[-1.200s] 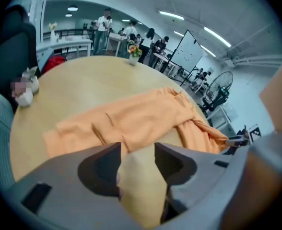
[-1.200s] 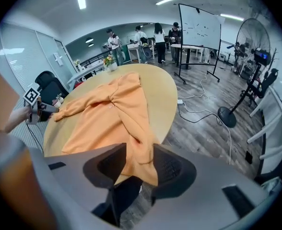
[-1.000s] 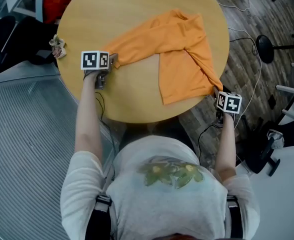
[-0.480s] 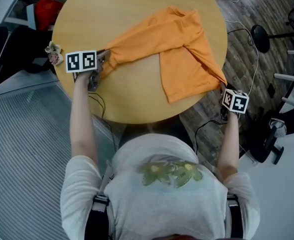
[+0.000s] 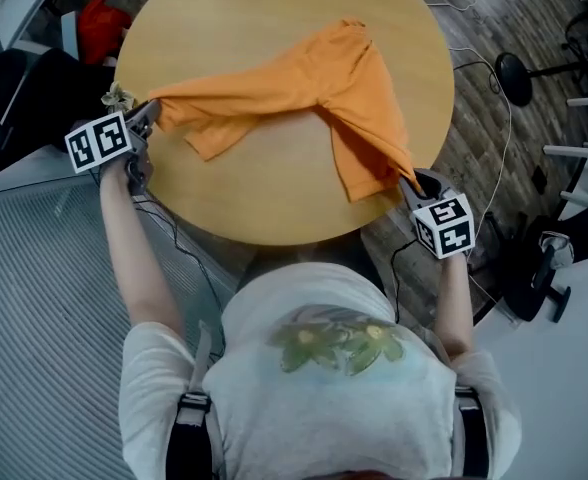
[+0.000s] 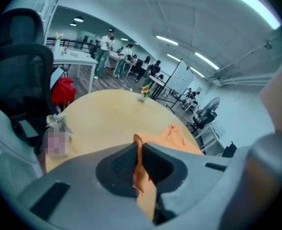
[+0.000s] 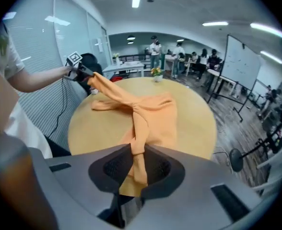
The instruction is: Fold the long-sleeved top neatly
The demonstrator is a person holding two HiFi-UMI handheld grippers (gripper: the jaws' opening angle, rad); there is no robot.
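Note:
The orange long-sleeved top (image 5: 314, 73) lies partly on the round wooden table (image 5: 274, 208), pulled taut between my two grippers. My left gripper (image 5: 149, 114) is at the table's left edge; its jaws have just been closing and now pinch an end of the top (image 6: 172, 137) at the left gripper (image 6: 138, 150). My right gripper (image 5: 414, 181) is at the near right edge; its jaws have likewise just been closing and are shut on a bunched end of the top (image 7: 143, 107) at the right gripper (image 7: 137, 164). The cloth hangs lifted off the tabletop near both grips.
A small flower ornament (image 5: 117, 96) sits at the table's left edge beside the left gripper. A black office chair (image 5: 24, 88) and a red item (image 5: 99, 23) stand left of the table. Cables and a round stand base (image 5: 514, 73) lie on the floor at right.
Both grippers shut on the top's ends, rose and pulled apart. The left one moved left past the table edge, the right one nearer and left. The top is now stretched and partly lifted.

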